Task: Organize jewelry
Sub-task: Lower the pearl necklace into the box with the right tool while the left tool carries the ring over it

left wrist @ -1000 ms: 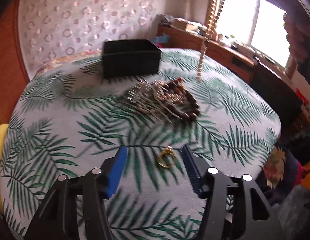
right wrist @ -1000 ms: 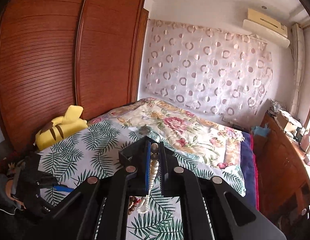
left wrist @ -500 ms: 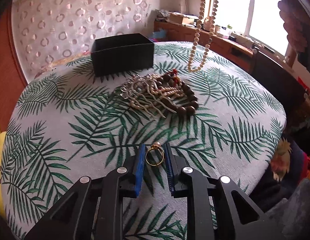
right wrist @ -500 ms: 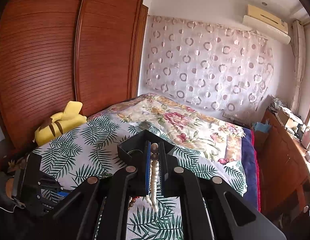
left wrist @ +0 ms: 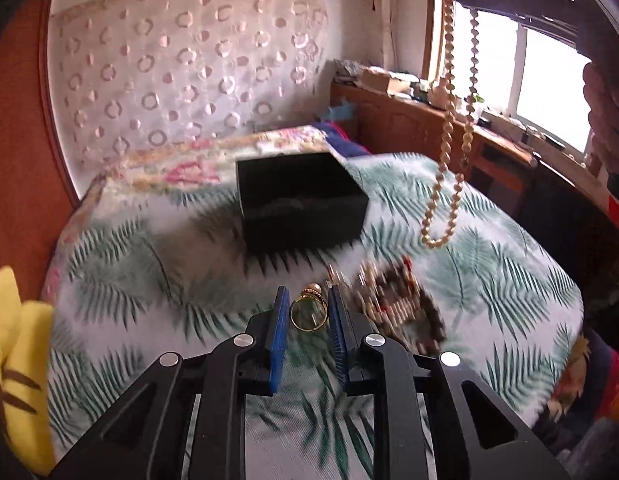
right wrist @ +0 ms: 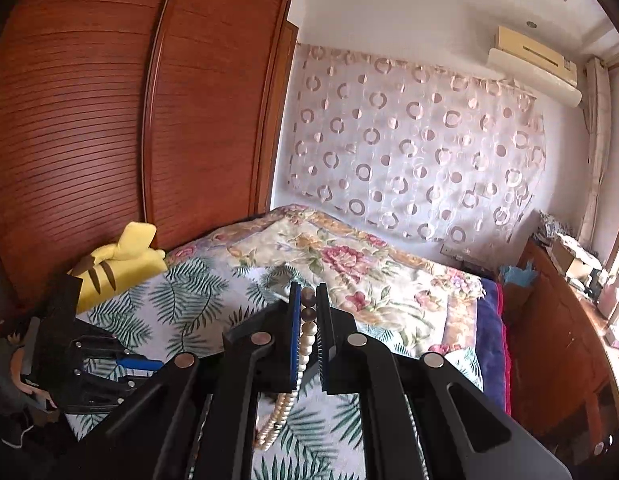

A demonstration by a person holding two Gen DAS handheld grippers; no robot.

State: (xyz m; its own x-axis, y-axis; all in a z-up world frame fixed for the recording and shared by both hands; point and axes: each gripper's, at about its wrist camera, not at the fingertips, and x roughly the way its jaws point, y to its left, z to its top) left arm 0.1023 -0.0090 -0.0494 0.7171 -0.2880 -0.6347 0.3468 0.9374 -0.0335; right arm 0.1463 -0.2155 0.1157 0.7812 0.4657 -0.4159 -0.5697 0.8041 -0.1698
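Both loads are heading for the box (left wrist: 301,200) at the far side of the bed (left wrist: 489,280). The left tool (left wrist: 309,314) is pinching the ring (left wrist: 308,313); the right tool (right wrist: 308,312), nearly shut, is gripping the necklace (right wrist: 305,344). Next, I'd judge: drop each inside. Only the left view is showing the box, the pile (left wrist: 397,304) and the dangling loop.
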